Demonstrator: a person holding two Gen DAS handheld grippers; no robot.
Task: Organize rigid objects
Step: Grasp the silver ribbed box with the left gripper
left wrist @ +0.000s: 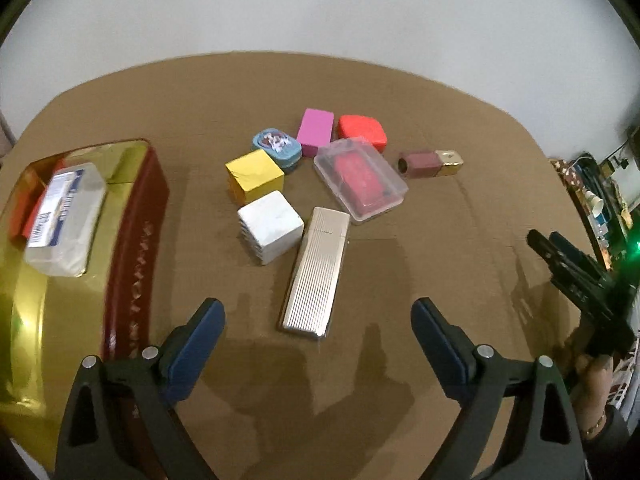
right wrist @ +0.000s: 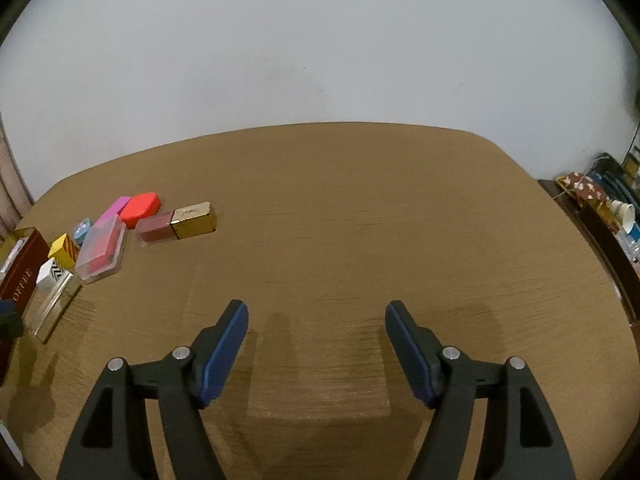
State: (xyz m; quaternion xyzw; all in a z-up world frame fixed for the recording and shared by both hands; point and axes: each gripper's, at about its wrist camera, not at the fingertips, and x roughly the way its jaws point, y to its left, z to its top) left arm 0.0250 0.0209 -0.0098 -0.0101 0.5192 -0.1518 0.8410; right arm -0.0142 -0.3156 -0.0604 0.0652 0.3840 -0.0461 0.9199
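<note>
Brown wooden table [right wrist: 360, 220] before a plain white wall [right wrist: 320, 40]. Small rigid boxes, among them a ribbed silver rectangular case [left wrist: 314, 272], cluster beside a gold-lined red tin [left wrist: 136, 240], apparently holding a white packet [left wrist: 64, 220]. Left gripper [left wrist: 318, 320] and right gripper [right wrist: 316, 320]: fingers apart, empty.

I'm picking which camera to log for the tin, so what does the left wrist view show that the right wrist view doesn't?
Only the left wrist view shows the gold tin's inside, where a white packet lies, and the open left gripper. Only the right wrist view shows lettering on the tin's red side and chevron stripes on the white cube. Both show the ribbed silver case, clear box and open right gripper.
</note>
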